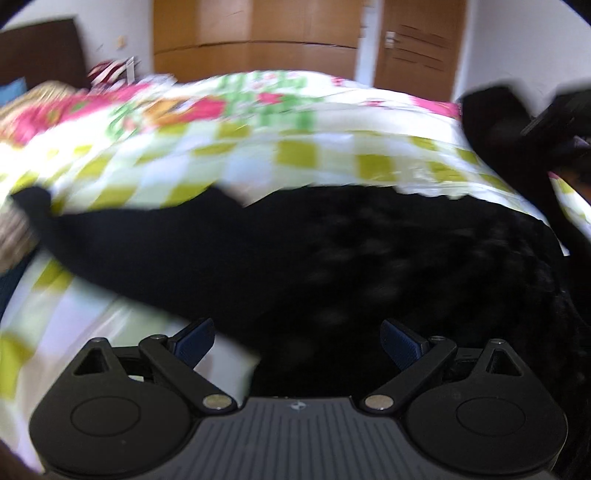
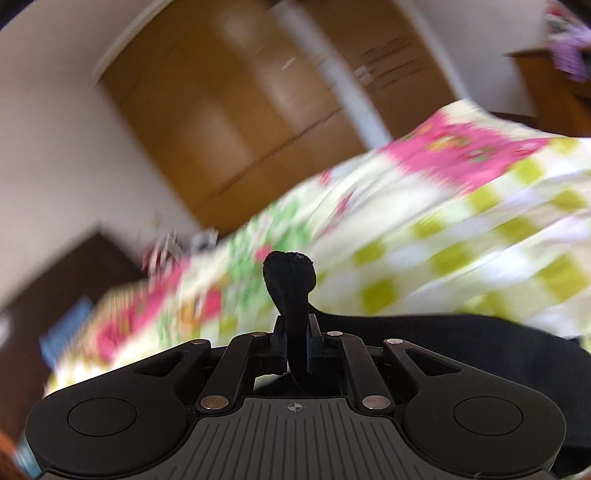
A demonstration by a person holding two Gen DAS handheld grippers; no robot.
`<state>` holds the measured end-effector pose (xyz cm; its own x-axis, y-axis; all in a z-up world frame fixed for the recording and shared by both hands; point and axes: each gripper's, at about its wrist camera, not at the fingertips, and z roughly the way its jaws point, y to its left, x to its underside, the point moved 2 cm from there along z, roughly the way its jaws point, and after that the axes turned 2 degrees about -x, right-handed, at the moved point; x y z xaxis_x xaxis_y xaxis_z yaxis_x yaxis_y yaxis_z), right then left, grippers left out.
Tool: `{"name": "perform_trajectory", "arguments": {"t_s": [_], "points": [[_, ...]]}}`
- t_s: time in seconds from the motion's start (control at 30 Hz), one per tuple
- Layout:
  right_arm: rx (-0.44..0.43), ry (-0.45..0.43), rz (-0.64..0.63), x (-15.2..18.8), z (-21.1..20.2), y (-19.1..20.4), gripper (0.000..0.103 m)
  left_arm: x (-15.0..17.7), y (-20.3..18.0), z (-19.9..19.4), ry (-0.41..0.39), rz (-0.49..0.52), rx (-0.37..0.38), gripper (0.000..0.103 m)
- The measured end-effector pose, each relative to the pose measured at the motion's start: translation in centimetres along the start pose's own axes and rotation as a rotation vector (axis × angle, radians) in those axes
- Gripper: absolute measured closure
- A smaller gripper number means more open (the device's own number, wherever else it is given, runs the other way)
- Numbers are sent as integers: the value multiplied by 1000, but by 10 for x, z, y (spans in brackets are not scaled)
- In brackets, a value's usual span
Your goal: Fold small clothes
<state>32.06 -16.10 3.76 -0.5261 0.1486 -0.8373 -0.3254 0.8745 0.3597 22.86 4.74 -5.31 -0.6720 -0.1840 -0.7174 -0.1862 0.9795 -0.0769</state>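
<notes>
Left wrist view: left gripper (image 1: 297, 345) jaws apart, empty; black garment (image 1: 332, 251) spread on bed (image 1: 295, 155) straight ahead, long axis left-right.
Right wrist view: right gripper (image 2: 295, 349) clamped on garment's bunched corner, lifted above bed; right hand nearer.

A garment (image 1: 332, 258) is spread on a bed cover (image 1: 258, 147), which lies beneath and beyond it. In the left wrist view the garment is seen just ahead of the left gripper (image 1: 297, 345), whose fingers are set apart on either side of its near edge; the right gripper (image 1: 546, 118) is seen at the far right, above the garment's right end. A fold of the garment is pinched between the right gripper's fingers. A wardrobe (image 1: 255, 33) is placed behind the bed, with a door (image 1: 417, 44) to its right.
</notes>
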Motion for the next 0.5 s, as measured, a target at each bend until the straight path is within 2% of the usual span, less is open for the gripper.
{"name": "perform_trajectory", "arguments": {"t_s": [0.03, 0.07, 0.13, 0.17, 0.27, 0.5], "points": [[34, 30, -140, 19, 17, 24, 94, 4, 7, 0, 4, -17, 4, 0], [45, 85, -224, 39, 33, 42, 93, 8, 12, 1, 6, -27, 10, 0], [23, 218, -301, 73, 57, 61, 93, 11, 18, 6, 12, -28, 25, 0], [45, 244, -355, 84, 63, 69, 90, 12, 21, 7, 12, -25, 36, 0], [83, 242, -438, 102, 62, 85, 89, 11, 27, 8, 4, -30, 67, 0], [141, 200, -491, 93, 63, 98, 92, 11, 36, 2, -7, -57, 111, 0]]}}
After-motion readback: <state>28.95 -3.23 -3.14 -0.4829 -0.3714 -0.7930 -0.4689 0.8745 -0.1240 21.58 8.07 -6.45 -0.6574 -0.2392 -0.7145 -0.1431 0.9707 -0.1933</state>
